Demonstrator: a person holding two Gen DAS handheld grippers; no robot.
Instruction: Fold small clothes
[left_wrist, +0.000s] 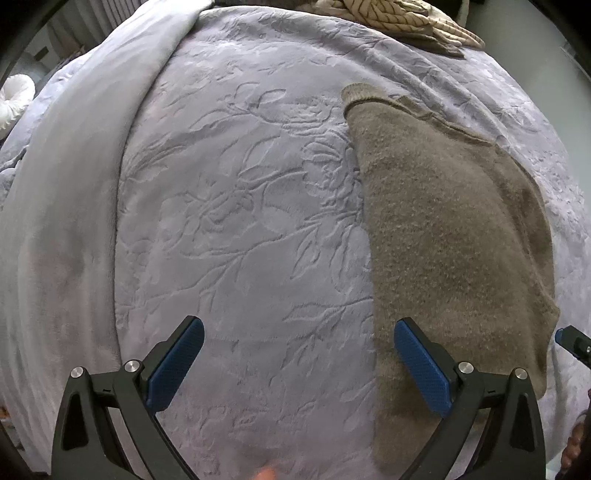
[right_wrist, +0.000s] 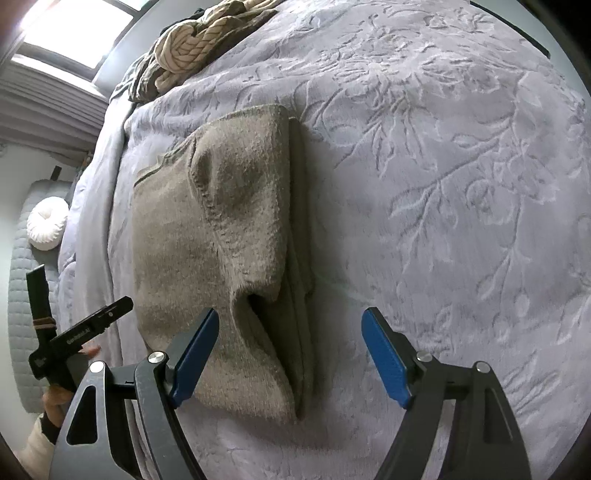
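A small brown knitted garment (left_wrist: 454, 236) lies folded into a long strip on the lilac bedspread (left_wrist: 236, 206). It also shows in the right wrist view (right_wrist: 221, 236), with its folded layers stacked along the right edge. My left gripper (left_wrist: 299, 362) is open and empty, hovering over the garment's near left edge, its right finger above the fabric. My right gripper (right_wrist: 290, 356) is open and empty, straddling the garment's near right corner. The right gripper's tip (left_wrist: 572, 343) peeks in at the left view's right edge.
A pile of striped beige and brown clothes (left_wrist: 402, 18) lies at the far end of the bed (right_wrist: 192, 48). A folded-back blanket edge (left_wrist: 74, 177) runs along the left. A white round cushion (right_wrist: 46, 223) lies on a grey quilted surface beside the bed.
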